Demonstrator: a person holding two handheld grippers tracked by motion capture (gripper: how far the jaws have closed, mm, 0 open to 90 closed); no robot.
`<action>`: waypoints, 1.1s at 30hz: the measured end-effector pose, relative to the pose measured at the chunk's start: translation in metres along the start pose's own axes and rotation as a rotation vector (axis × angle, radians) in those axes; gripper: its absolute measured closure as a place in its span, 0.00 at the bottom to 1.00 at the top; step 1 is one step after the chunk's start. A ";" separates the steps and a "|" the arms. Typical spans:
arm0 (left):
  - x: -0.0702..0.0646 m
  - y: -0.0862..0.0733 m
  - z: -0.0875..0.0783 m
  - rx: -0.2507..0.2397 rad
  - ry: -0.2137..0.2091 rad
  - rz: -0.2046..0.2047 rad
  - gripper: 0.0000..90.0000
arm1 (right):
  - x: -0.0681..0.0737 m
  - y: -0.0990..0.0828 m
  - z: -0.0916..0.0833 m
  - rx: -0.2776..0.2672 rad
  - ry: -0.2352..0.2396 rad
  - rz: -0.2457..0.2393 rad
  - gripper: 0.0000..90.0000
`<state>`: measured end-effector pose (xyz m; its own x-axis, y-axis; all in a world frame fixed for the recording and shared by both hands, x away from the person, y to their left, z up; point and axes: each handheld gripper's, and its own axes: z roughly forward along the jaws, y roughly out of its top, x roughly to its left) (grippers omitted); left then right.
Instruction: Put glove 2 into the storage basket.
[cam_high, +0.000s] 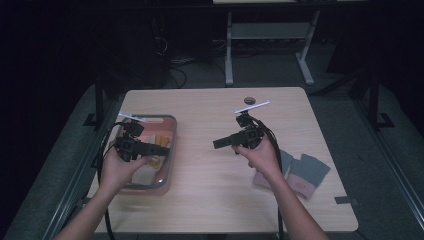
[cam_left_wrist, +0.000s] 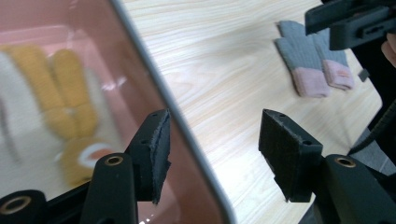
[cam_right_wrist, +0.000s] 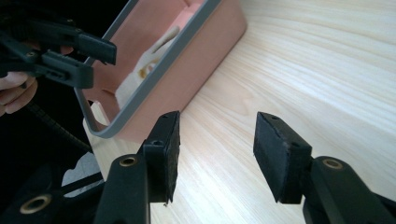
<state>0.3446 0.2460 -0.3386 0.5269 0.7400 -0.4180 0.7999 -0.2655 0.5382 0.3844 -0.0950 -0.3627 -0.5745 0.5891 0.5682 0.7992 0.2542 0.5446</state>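
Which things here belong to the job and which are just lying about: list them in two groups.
Job in hand:
pink bin
yellow and white gloves lying in it
grey and pink gloves on the table
left gripper, jaws open, empty
right gripper, jaws open, empty

Lying about:
small dark round thing by the table's far edge

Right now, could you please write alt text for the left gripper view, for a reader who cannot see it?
The left gripper hangs with open, empty jaws above the grey rim of a pink bin holding a yellow and white glove. Beyond, on the wooden table, lies a pair of grey and pink gloves, with the right gripper at the top corner.
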 end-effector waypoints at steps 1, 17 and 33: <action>-0.003 0.001 0.002 -0.001 -0.003 0.005 0.47 | -0.001 -0.001 -0.003 -0.003 -0.004 0.003 0.56; -0.042 0.009 0.034 0.011 -0.070 0.070 0.43 | -0.026 -0.023 -0.038 -0.045 -0.037 0.045 0.52; -0.070 0.014 0.059 0.022 -0.136 0.110 0.40 | -0.045 -0.047 -0.069 -0.052 -0.115 0.071 0.51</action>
<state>0.3356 0.1543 -0.3454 0.6447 0.6155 -0.4534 0.7403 -0.3549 0.5710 0.3605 -0.1863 -0.3706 -0.4907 0.6891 0.5333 0.8250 0.1705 0.5387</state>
